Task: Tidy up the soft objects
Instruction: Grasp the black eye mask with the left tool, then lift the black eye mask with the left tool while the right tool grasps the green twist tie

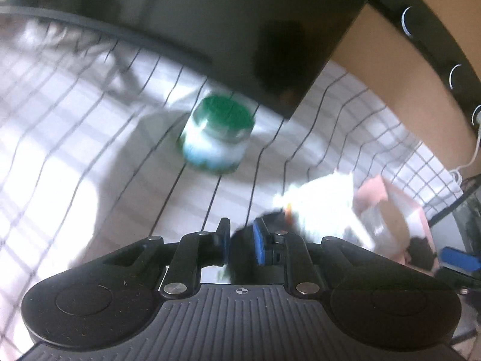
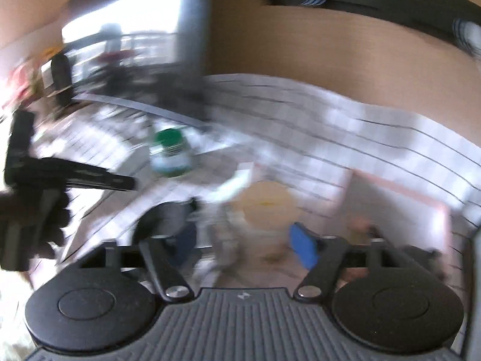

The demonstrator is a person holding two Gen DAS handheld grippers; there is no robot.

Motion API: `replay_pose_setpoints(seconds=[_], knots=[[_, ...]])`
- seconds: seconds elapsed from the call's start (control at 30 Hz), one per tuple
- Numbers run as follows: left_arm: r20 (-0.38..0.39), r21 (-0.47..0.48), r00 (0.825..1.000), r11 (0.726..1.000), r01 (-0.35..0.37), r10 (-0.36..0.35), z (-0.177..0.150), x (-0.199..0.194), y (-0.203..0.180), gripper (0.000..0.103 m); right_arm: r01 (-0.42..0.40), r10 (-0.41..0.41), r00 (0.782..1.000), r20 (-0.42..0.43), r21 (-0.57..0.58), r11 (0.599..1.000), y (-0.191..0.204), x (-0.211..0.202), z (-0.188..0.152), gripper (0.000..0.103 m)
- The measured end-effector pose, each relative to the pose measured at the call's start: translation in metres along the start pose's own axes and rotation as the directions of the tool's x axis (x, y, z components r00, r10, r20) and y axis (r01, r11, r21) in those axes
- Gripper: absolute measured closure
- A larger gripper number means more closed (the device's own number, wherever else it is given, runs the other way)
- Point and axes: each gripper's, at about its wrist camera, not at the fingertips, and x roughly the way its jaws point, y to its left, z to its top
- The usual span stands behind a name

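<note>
Both views are motion-blurred. My left gripper (image 1: 240, 240) is shut on a dark soft thing (image 1: 243, 258) pinched between its blue pads, low over the checked cloth. A white soft object (image 1: 324, 207) lies just right of it, next to a pink-rimmed box (image 1: 387, 210). My right gripper (image 2: 243, 240) is open, fingers wide apart, over a blurred pale round object (image 2: 264, 204) and white soft things (image 2: 234, 183). The left gripper also shows at the left of the right wrist view (image 2: 75, 177).
A green-lidded jar (image 1: 219, 132) stands on the checked cloth (image 1: 90, 150); it also shows in the right wrist view (image 2: 170, 153). A dark monitor (image 1: 255, 30) stands behind it. A pink-edged box (image 2: 399, 210) lies at the right. A tan wall lies beyond.
</note>
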Motion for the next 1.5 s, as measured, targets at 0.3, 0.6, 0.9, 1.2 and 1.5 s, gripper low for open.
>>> replay_pose_setpoints(seconds=[0.3, 0.6, 0.9, 1.2, 1.5], knots=[[-0.071, -0.081, 0.996, 0.996, 0.048, -0.054, -0.04, 0.007, 0.022, 0.084, -0.059, 0.037, 0.988, -0.149, -0.148, 0.987, 0.079, 0.087, -0.022, 0.081], [-0.045, -0.047, 0.999, 0.998, 0.028, -0.03, -0.054, 0.02, -0.016, 0.072, -0.066, 0.045, 0.984, -0.171, -0.119, 0.991, 0.072, 0.1, -0.044, 0.081], [-0.05, -0.086, 0.994, 0.992, 0.093, -0.097, -0.055, 0.039, -0.01, 0.066, -0.096, 0.075, 0.983, -0.165, -0.122, 0.988, 0.066, 0.097, -0.048, 0.081], [-0.09, -0.173, 0.981, 0.972, 0.156, -0.174, -0.05, 0.042, 0.001, 0.076, -0.113, 0.094, 0.981, -0.171, -0.104, 0.988, 0.058, 0.091, -0.051, 0.081], [0.031, -0.183, 0.992, 0.975, 0.128, -0.125, -0.063, -0.002, 0.002, 0.084, -0.116, 0.104, 0.988, -0.111, -0.104, 0.988, 0.055, 0.064, -0.042, 0.078]])
